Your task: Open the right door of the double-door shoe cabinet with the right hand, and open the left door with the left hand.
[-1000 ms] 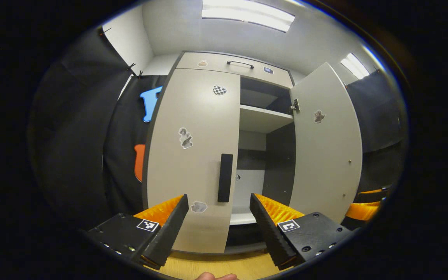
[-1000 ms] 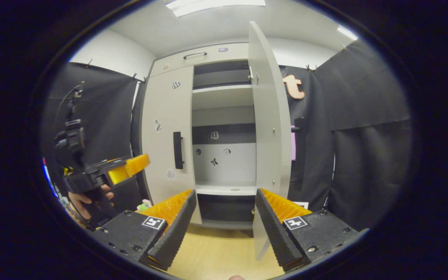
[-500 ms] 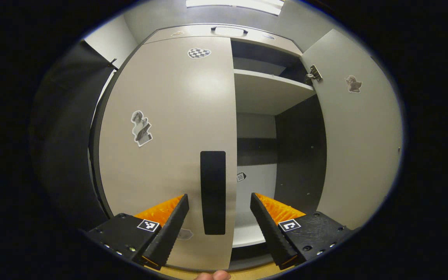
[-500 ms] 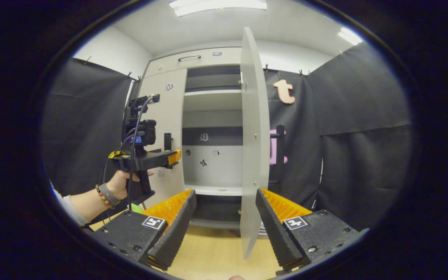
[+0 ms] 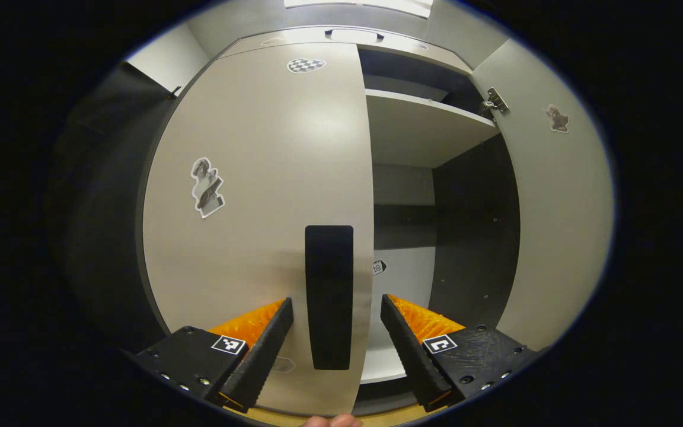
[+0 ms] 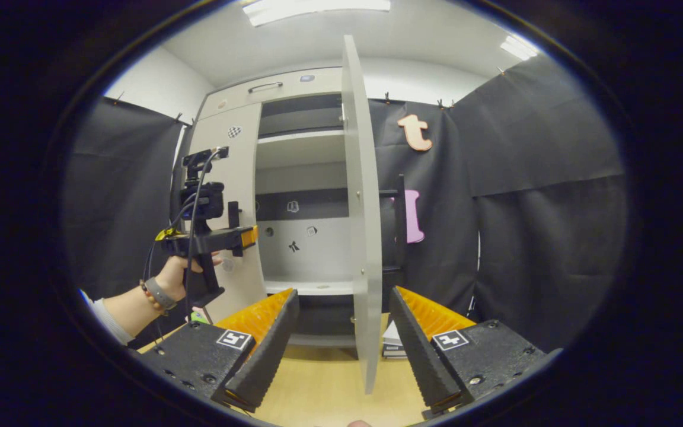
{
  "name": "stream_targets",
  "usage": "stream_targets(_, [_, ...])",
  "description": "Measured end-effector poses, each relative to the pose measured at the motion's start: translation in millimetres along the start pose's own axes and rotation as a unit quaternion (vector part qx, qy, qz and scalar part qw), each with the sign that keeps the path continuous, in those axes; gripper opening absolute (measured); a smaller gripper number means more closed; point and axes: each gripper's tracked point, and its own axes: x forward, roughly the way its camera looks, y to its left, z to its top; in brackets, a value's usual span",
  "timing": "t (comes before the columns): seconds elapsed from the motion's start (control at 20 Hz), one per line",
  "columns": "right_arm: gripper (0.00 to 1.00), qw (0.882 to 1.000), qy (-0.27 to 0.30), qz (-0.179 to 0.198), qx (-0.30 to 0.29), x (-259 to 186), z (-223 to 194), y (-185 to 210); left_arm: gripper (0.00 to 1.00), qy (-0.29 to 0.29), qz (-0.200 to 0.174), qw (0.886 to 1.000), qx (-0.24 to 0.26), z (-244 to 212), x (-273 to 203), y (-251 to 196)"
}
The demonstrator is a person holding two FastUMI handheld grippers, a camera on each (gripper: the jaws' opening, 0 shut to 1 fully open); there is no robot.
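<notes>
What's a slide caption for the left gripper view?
Open left claw straddles the black handle of the closed left door; right door already open.

The left door (image 5: 270, 178) is pale beige with a black handle (image 5: 329, 296); a black-and-white checkered sticker (image 5: 306, 64) sits at its 12 o'clock. The right door (image 6: 358, 207) is beige too. The cabinet interior (image 5: 472, 225) is dark grey, and the floor (image 6: 329, 385) is light wood.

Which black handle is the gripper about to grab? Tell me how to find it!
Find the tall pale shoe cabinet, then its shut left door. Low along that door's inner edge is the handle, a plain black upright bar between the left gripper fingers. The stickers on the door are small pictures; the handle is solid black.
</notes>
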Motion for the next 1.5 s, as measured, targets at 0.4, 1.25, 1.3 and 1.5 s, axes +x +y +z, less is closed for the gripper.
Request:
stream_targets(0.4, [0.96, 1.000, 0.007, 0.015, -0.002, 9.8, -9.8, 2.8, 0.12, -0.003, -0.022, 1.000, -0.018, 3.0, -3.5, 3.3])
stream_targets(1.25, [0.96, 0.999, 0.015, 0.042, -0.022, 12.1, -15.2, 30.1, 0.02, 0.025, -0.044, 0.999, 0.008, 13.4, -139.3, 57.8])
stream_targets(1.3, [0.96, 0.999, 0.016, 0.044, -0.022, 13.7, -15.1, 33.3, 0.02, 0.021, -0.039, 0.999, 0.008, 15.0, -146.3, 65.8])
stream_targets(1.5, [0.96, 0.998, 0.012, 0.056, -0.026, 25.5, -12.0, 47.6, 0.01, 0.017, -0.017, 1.000, 0.016, 16.9, -172.7, 102.5])
